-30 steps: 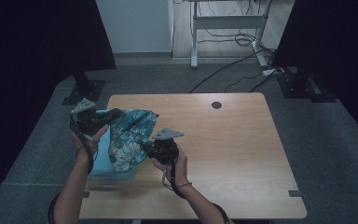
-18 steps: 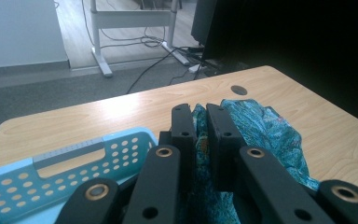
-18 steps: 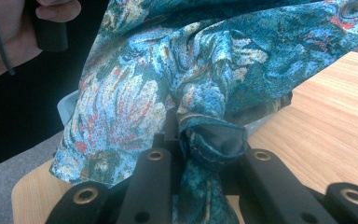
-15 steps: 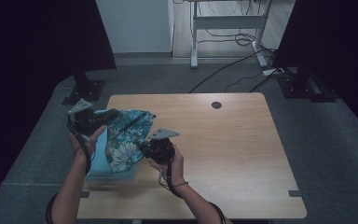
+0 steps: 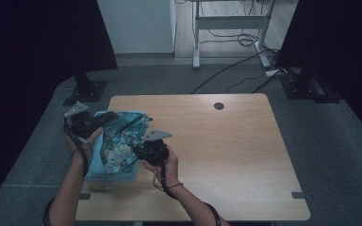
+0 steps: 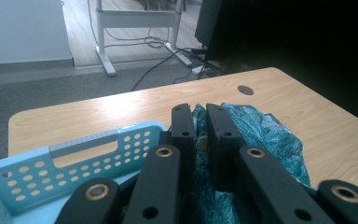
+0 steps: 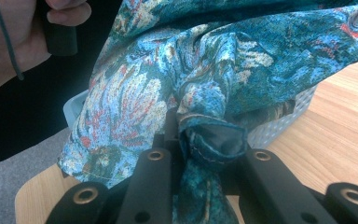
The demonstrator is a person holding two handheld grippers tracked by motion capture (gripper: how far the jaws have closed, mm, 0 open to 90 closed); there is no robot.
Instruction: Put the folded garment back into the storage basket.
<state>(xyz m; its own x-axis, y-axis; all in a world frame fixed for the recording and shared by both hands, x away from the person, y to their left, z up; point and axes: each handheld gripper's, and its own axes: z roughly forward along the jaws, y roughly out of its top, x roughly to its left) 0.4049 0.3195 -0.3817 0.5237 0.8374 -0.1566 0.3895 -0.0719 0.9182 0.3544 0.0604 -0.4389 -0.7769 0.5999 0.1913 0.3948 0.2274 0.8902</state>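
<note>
Both my jaws are clamped nearly shut on the patterned cloth, nothing else in either. Right gripper: a bunched hem sits wadded between the jaws, rolled into a thick knot right at the tips, fabric fanning up and away from there. Left gripper: jaws pinch a thinner fold, cloth trailing off to the right of them and down. Just below and left of my left jaws is the blue basket, perforated wall, rim close under the tips; from the right jaws it sits just behind the hanging cloth. I read the step as lifting the garment out of the basket and spreading it (judgement, not certain). To do it well: keep both pinches tight, draw the two grippers apart so the slack between them goes taut, raise until the low edge clears the basket rim, then carry it over the bare table beyond. Risk: right grip is on a wad, so layers may slip.
</note>
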